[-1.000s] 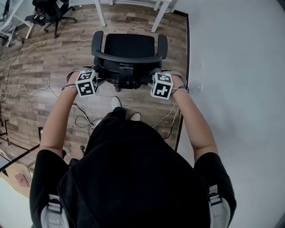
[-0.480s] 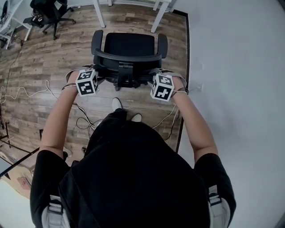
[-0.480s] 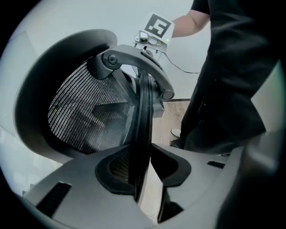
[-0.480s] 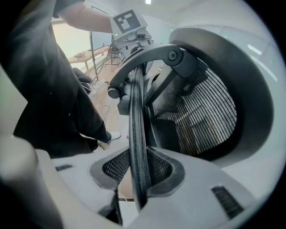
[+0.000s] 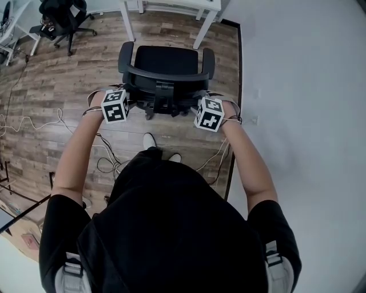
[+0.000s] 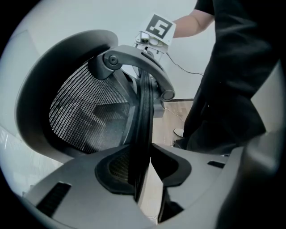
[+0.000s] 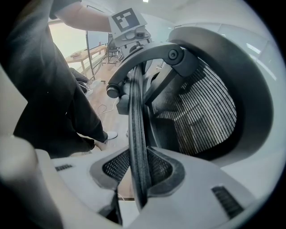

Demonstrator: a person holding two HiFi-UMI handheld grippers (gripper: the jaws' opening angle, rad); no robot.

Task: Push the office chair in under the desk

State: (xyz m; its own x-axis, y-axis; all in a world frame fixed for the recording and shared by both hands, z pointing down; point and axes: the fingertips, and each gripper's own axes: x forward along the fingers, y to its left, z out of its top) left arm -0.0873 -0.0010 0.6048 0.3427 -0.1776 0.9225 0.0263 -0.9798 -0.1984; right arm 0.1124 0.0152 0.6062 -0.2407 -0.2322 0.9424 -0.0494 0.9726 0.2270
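Note:
The black office chair (image 5: pixel 166 63) stands on the wood floor, its seat facing the white desk (image 5: pixel 177 4) at the top of the head view. Each gripper clamps one side of the backrest's top rim. My left gripper (image 5: pixel 127 97) is shut on the rim's left part, and the thin dark rim (image 6: pixel 144 112) runs between the pads of the left gripper (image 6: pixel 142 179). My right gripper (image 5: pixel 197 100) is shut on the rim's right part, where the mesh-edged rim (image 7: pixel 135 112) sits in the right gripper (image 7: pixel 138 179). The seat's front is just short of the desk legs (image 5: pixel 203 26).
A white wall (image 5: pixel 297 86) runs close along the chair's right side. A second black chair (image 5: pixel 60 17) stands at the far left. Cables (image 5: pixel 34 120) trail over the floor to the left and by the person's shoes (image 5: pixel 150 140).
The chair and both grippers have moved forward toward the desk, and more of the desk and its legs shows at the top. Both grips on the backrest are unchanged.

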